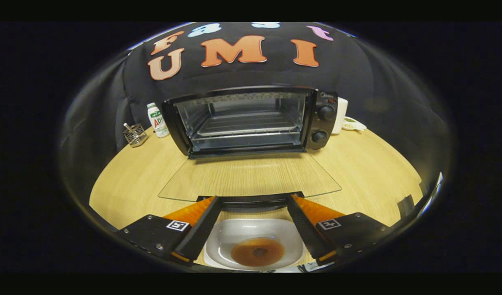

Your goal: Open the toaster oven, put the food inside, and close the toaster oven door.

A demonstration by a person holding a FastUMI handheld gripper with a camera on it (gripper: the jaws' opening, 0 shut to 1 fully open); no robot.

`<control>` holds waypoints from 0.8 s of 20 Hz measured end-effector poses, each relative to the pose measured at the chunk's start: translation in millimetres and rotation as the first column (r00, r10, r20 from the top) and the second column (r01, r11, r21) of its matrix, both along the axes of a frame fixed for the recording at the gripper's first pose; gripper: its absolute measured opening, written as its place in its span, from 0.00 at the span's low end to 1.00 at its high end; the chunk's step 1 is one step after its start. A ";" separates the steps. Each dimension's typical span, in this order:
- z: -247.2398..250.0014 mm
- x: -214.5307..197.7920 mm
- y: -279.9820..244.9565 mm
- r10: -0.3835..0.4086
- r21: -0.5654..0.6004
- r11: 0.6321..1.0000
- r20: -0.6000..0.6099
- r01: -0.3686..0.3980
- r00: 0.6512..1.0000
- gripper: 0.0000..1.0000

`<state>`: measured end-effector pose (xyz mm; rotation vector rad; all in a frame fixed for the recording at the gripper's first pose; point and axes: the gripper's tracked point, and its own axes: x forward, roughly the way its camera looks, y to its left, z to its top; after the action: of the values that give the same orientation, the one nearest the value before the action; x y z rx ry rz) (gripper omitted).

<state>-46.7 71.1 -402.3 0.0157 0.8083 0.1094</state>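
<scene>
The jaws (254, 200) stand wide apart and hold nothing; their orange-and-black fingers (197, 229) splay out to either side above a white plate (234, 235). The plate sits on the wooden desk (369, 172) between and below the fingers, and it carries the food (257, 252), a round brown piece with a darker centre (what kind of food cannot be told).

Just ahead of the fingertips lies the toaster oven door (251, 176), folded all the way down, its glass pane flat over the desk so that the wood grain shows through it. The door's dark handle (251, 200) runs across right at the fingertips, between them; whether either finger touches it cannot be told.

Beyond the door stands the black toaster oven (251, 121), its cavity open towards the jaws, with a wire rack (246, 125) across the inside. Two round knobs (326, 113) sit one above the other on its panel, to the right of the cavity.

To the left of the oven, well beyond the fingers, stand a white bottle with a green label (157, 120) and a small wire basket (135, 134). To the right, partly behind the oven, is a white object (341, 114).
</scene>
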 end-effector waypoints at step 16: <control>44.4 -30.5 -2.0 -0.020 0.002 1.000 0.031 0.020 0.999 0.98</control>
<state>-77.2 69.0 -357.9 0.0234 0.7772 0.0908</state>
